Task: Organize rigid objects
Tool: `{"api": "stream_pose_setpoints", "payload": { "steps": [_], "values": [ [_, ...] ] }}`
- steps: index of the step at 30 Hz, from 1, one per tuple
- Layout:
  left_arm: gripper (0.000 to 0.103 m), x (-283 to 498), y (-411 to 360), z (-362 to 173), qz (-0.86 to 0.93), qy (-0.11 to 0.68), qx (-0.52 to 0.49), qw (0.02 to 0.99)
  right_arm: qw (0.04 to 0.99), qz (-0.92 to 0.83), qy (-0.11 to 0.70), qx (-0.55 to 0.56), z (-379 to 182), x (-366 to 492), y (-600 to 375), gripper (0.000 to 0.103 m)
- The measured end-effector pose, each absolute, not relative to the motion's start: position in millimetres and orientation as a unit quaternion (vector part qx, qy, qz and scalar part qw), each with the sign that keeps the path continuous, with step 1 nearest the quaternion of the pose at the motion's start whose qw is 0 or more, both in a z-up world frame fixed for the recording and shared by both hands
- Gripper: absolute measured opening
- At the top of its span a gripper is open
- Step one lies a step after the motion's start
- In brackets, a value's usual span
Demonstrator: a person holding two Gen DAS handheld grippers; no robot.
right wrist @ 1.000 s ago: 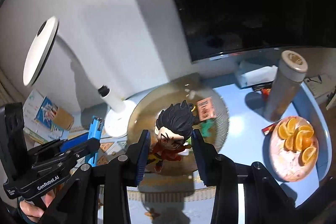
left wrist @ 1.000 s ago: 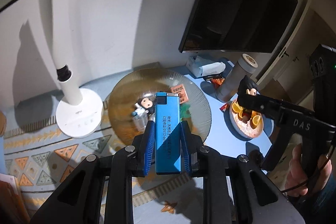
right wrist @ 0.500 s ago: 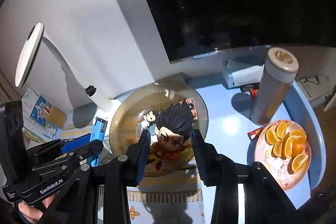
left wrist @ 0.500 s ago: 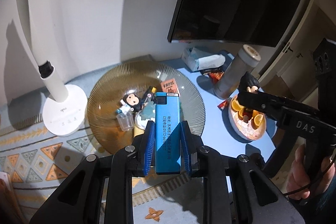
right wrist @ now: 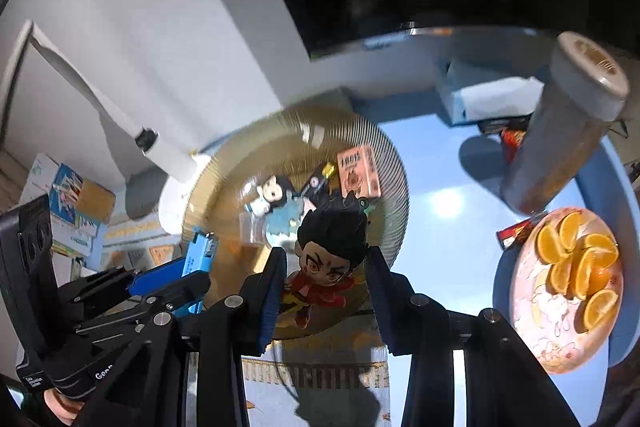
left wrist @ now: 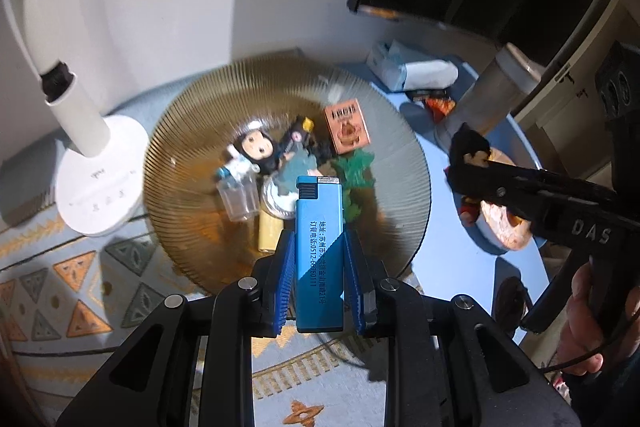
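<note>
Beside the white lamp base (left wrist: 100, 179) we see a patterned mat (left wrist: 60, 267); well right of it, a plate of orange wedges (right wrist: 568, 287) and 1 tall grey canister (right wrist: 560, 131).

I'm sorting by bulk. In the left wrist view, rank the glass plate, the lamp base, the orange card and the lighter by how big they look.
1. Glass plate
2. Lamp base
3. Lighter, though it is nearest the camera, so unsure
4. Orange card
</note>
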State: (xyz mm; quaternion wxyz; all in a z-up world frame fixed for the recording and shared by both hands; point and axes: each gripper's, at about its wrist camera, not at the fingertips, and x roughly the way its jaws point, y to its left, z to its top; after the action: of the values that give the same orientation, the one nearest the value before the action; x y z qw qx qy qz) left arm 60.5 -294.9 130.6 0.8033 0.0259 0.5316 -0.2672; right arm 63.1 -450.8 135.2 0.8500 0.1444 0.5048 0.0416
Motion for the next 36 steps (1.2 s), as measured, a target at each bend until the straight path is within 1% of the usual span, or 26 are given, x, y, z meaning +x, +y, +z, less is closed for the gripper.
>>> {"api": "stream_pose_setpoints", "payload": {
  "steps": [4,9,11,12,13,15,16,19,24,33,36],
  "values": [
    [0.021,63,-303,113,-0.273,0.551,0.026,0.788,0.827,0.040,0.541,0.149,110,68,-447,0.039],
    [0.021,64,-308,109,-0.281,0.548,0.031,0.787,0.817,0.026,0.553,0.160,99,72,-451,0.039],
    [0.021,67,-308,108,-0.280,0.547,0.027,0.788,0.816,0.025,0.551,0.171,98,74,-455,0.045],
    [0.033,68,-307,108,-0.276,0.549,0.026,0.789,0.818,0.018,0.549,0.171,99,74,-457,0.059],
    [0.058,70,-306,108,-0.266,0.552,0.030,0.790,0.822,0.012,0.542,0.173,101,73,-460,0.065],
    [0.081,72,-302,113,-0.249,0.541,0.033,0.803,0.827,0.011,0.534,0.177,106,71,-461,0.065],
    [0.081,72,-296,118,-0.251,0.531,0.021,0.809,0.828,0.009,0.532,0.177,107,70,-462,0.065],
    [0.081,76,-283,121,-0.253,0.537,-0.006,0.804,0.827,0.004,0.531,0.184,109,68,-463,0.065],
    [0.081,67,-258,134,-0.234,0.522,-0.026,0.820,0.831,0.017,0.524,0.188,117,57,-455,0.065],
    [0.081,31,-213,174,-0.185,0.479,-0.047,0.857,0.852,0.065,0.494,0.162,145,28,-417,0.065],
    [0.081,17,-189,178,-0.156,0.480,-0.066,0.861,0.853,0.084,0.490,0.157,150,20,-400,0.065]
  ]
}}
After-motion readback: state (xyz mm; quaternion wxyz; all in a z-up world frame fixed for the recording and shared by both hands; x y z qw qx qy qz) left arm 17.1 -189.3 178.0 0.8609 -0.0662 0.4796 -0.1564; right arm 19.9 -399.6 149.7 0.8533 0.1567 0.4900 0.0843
